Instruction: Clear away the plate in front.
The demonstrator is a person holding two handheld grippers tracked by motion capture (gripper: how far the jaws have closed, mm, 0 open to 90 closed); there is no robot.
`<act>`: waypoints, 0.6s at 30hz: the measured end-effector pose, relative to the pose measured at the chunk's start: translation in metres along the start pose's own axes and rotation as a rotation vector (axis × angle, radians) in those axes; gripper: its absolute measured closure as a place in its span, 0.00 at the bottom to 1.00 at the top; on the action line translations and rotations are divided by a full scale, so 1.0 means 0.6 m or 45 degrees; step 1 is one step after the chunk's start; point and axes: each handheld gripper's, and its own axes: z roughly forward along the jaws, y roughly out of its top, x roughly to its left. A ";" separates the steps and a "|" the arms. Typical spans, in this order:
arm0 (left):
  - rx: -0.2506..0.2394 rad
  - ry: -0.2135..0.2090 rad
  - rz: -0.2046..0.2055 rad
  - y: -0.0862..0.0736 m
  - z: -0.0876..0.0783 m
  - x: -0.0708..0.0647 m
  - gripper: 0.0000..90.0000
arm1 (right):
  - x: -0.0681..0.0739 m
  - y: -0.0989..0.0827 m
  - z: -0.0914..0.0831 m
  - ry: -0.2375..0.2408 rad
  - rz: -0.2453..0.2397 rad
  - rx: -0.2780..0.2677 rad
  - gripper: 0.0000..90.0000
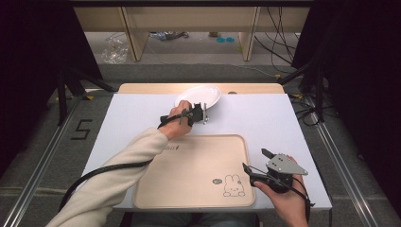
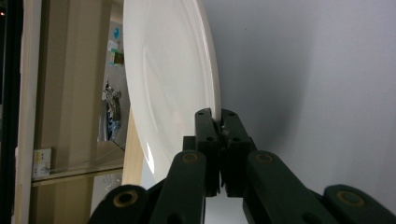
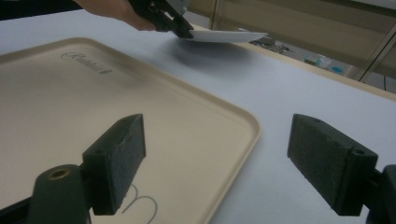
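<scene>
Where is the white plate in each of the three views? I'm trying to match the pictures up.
High view: white plate at the table's far edge, upper middle.
Left gripper view: on edge at centre-left, rim pinched between the jaws.
Right gripper view: top centre, lifted off the table.
Shared landmark: the left gripper gripping its rim.

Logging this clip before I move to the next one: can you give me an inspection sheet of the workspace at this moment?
Surface: white table, bare apart from the items below.
Job's things: white plate at the far edge, lifted off the table in the right gripper view; beige tray with a rabbit drawing, nothing on it.
Clutter: nothing seen on the table.
Grippers: left gripper shut on the plate's rim; right gripper open at the tray's right edge, holding nothing.
Cables: black cable trails from the left gripper off the table's front-left.
Surroundings: wooden shelving, floor wires, dark curtains.
</scene>
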 end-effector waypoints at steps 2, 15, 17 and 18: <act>0.001 0.004 0.000 -0.001 -0.001 0.001 0.97 | -0.002 0.000 0.001 -0.009 -0.016 -0.014 0.22; 0.022 0.015 0.037 -0.007 -0.008 -0.006 0.97 | -0.002 0.000 0.000 -0.013 -0.014 -0.013 0.23; 0.025 0.017 0.043 -0.009 -0.012 -0.005 0.97 | -0.002 0.000 0.000 -0.013 -0.013 -0.011 0.23; 0.019 0.019 0.040 -0.009 -0.012 -0.005 0.97 | -0.002 0.000 0.000 -0.014 -0.013 -0.012 0.23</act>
